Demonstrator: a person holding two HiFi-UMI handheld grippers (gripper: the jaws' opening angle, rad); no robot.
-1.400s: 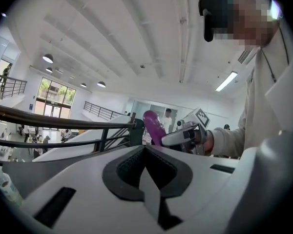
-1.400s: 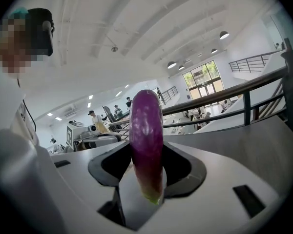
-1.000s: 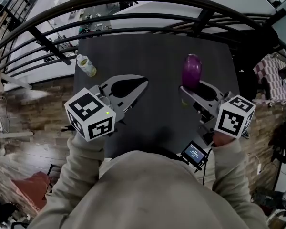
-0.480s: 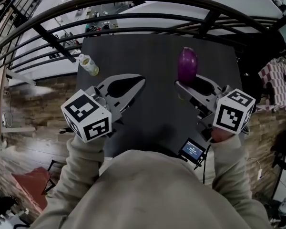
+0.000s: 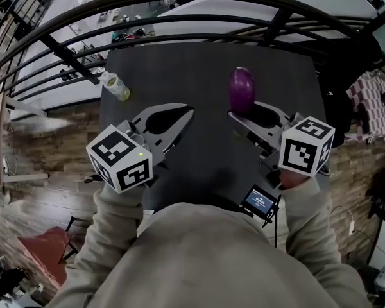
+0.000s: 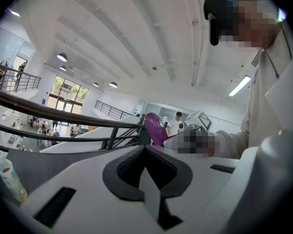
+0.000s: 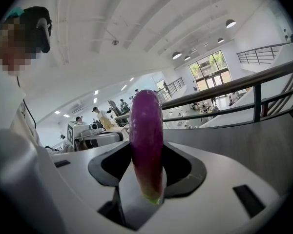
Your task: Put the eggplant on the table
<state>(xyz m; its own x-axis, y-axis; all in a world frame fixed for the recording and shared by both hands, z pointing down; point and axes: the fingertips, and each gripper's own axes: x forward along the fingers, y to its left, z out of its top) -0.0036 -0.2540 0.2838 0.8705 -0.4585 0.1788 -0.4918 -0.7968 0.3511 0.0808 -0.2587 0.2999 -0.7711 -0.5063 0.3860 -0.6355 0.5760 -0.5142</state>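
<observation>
A purple eggplant (image 5: 242, 89) stands upright over the right half of the dark table (image 5: 179, 69), with my right gripper (image 5: 242, 110) shut on its lower, greenish end. In the right gripper view the eggplant (image 7: 146, 126) rises straight up from between the jaws of that gripper (image 7: 146, 156). Whether its base touches the table is hidden. My left gripper (image 5: 190, 111) hovers over the table's left half with its jaws shut and nothing in them. In the left gripper view the jaw tips of the left gripper (image 6: 145, 149) meet, and the eggplant (image 6: 155, 128) shows beyond them.
A small pale bottle (image 5: 116, 86) lies near the table's left edge, also seen as a bottle (image 6: 12, 182) in the left gripper view. Black railings (image 5: 179, 24) curve past the far edge. A small screen device (image 5: 262, 203) sits at the near edge.
The right gripper and the eggplant have drifted slightly to the left in the head view. The left gripper has stayed where it was.
</observation>
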